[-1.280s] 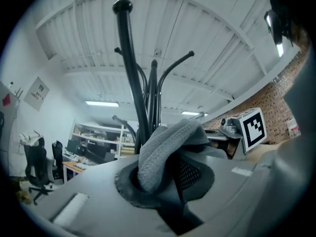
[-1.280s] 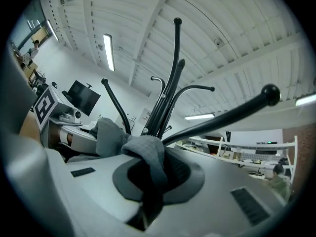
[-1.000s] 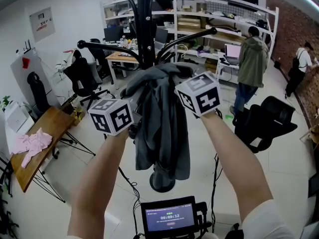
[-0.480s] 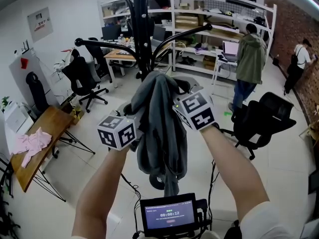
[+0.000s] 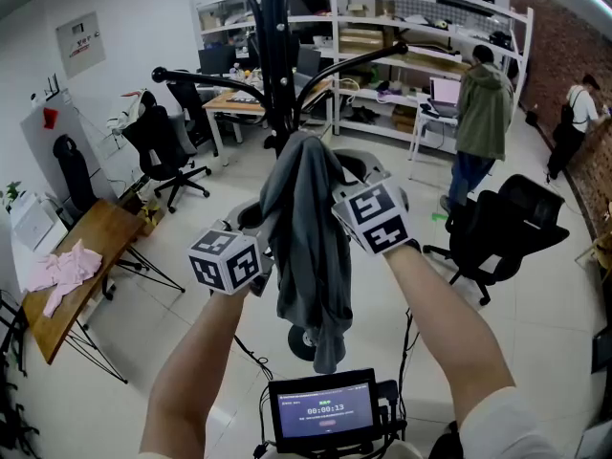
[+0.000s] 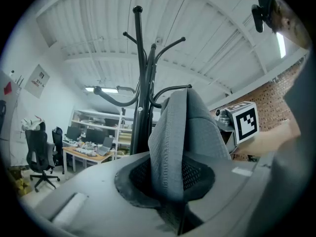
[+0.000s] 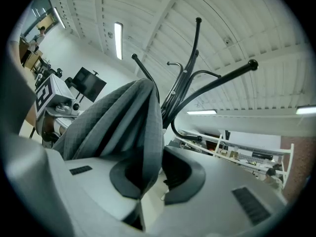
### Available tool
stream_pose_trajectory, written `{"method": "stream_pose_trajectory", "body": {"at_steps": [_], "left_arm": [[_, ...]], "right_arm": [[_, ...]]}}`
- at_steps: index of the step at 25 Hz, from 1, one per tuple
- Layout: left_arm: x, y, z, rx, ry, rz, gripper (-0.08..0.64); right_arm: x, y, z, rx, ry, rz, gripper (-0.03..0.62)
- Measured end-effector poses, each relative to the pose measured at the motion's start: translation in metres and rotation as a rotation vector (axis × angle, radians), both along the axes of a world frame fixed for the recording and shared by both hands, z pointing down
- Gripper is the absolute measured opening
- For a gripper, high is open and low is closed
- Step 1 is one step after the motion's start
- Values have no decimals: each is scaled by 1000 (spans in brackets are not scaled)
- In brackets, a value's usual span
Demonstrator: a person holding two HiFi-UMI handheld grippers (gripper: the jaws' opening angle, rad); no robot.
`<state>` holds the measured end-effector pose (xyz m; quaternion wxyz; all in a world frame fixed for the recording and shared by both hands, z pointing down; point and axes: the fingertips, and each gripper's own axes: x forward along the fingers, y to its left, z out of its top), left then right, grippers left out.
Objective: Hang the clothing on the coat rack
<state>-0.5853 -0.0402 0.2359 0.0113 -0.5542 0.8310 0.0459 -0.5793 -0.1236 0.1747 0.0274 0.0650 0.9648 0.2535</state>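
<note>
A grey garment [image 5: 306,228] hangs in a long fold in front of the black coat rack [image 5: 277,55]. Its top rests up against the pole, near a lower arm. My left gripper [image 5: 258,249] is at the garment's left side and shut on a fold of it [image 6: 180,127], with the rack [image 6: 140,83] behind. My right gripper [image 5: 337,207] is at its right side. Its jaws have just been opening: the grey fabric [image 7: 123,122] still lies between them against one pad, with a gap to the other pad. In both gripper views [image 6: 173,181] [image 7: 150,181] the fabric hides the fingertips.
A person in a green jacket [image 5: 481,113] stands at a desk behind on the right, another person [image 5: 579,113] farther right. Black office chairs [image 5: 507,223] [image 5: 163,146] flank the rack. A wooden table [image 5: 91,232] with a pink cloth [image 5: 59,275] is at left. A small screen [image 5: 323,411] sits below.
Both grippers have sunk with the garment. The bunched cloth has drawn out into a longer, narrower drape hanging from the rack.
</note>
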Motion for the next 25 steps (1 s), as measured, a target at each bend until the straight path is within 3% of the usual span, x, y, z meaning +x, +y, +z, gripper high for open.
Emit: {"method": "stream_pose_trajectory", "body": {"at_steps": [4, 10, 19, 22, 25], "left_arm": [[7, 8, 1, 16, -8, 10, 86], [20, 30, 0, 94, -1, 51, 177], [45, 53, 14, 129, 28, 37, 183], [53, 51, 18, 127, 38, 48, 183], [57, 47, 21, 121, 47, 56, 181]], "right_arm": [[5, 1, 1, 23, -18, 16, 57], [7, -2, 3, 37, -22, 29, 58], [15, -1, 7, 27, -42, 20, 63], [18, -1, 7, 20, -38, 9, 153], [21, -5, 7, 18, -34, 8, 158]]}}
